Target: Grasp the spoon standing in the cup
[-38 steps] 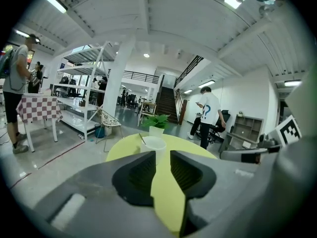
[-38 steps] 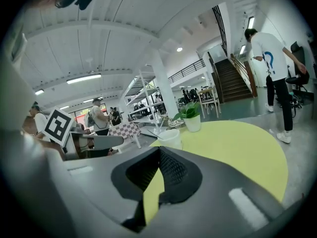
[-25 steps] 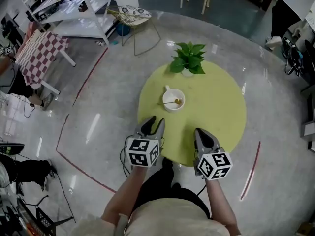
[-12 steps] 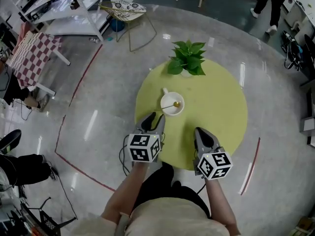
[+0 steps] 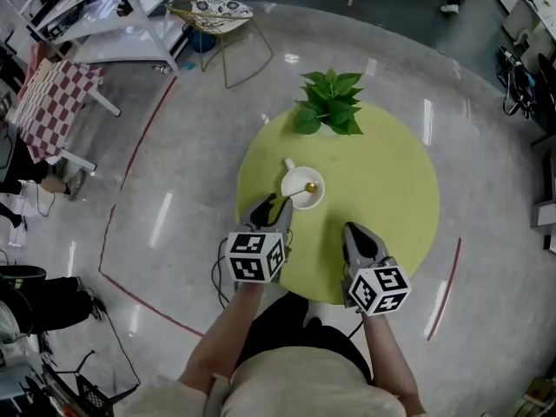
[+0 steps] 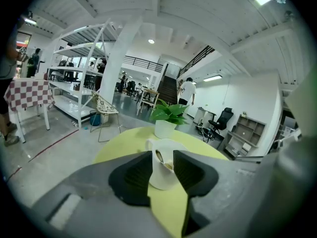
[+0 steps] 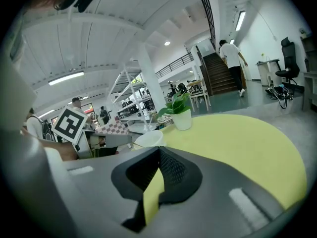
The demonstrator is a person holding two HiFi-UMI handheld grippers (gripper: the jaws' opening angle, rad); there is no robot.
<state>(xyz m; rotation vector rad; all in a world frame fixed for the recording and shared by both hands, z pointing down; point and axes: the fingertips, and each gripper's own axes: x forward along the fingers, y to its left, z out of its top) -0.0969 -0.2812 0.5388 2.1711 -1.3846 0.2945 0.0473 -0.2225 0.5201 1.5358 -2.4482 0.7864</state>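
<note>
A white cup (image 5: 304,187) stands on the round yellow-green table (image 5: 382,181), with a gold-coloured spoon (image 5: 308,187) leaning in it, handle toward the left. My left gripper (image 5: 271,207) is open just short of the cup's near left side. In the left gripper view the cup (image 6: 161,172) and the spoon (image 6: 159,156) show in the gap between the jaws of that gripper (image 6: 162,158). My right gripper (image 5: 358,231) hovers over the table's near edge, right of the cup, and is shut on nothing. In the right gripper view, that gripper (image 7: 159,152) has the cup (image 7: 148,139) ahead to its left.
A potted green plant (image 5: 330,102) stands at the table's far side, behind the cup. On the floor beyond are a wire chair (image 5: 213,11), white shelving (image 5: 104,7), a checkered table (image 5: 52,98) and a red tape line (image 5: 143,150).
My left gripper has moved forward toward the cup, so its tips are now close to the cup's side. The right gripper has stayed at the table's near edge.
</note>
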